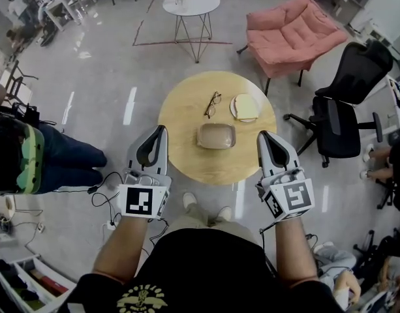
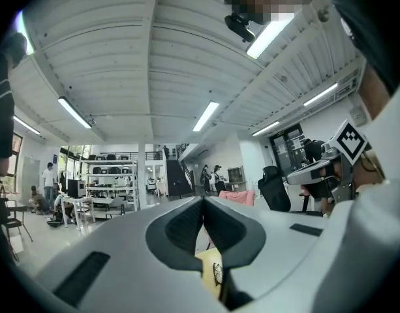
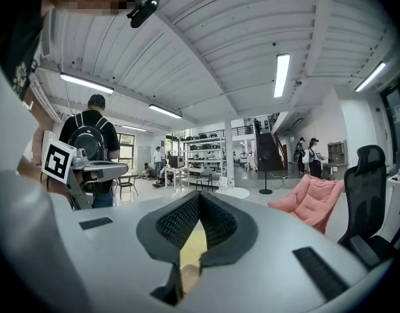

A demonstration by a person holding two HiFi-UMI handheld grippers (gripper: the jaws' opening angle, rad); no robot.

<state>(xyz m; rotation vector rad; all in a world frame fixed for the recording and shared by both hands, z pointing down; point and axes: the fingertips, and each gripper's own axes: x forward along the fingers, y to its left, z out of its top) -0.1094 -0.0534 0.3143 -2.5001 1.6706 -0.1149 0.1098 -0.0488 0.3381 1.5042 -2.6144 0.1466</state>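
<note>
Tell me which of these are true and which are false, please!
1. The eyeglasses lie on the round wooden table. True.
2. The left tongs hold the eyeglasses. False: their tips are closed together with nothing between them.
3. The armchair is pink. True.
4. The grey case lies on the floor. False: it lies on the table.
5. The right tongs gape wide open. False: their tips are closed together.

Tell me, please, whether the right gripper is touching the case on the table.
Apart. The head view shows bare table between the right gripper and the case.
</note>
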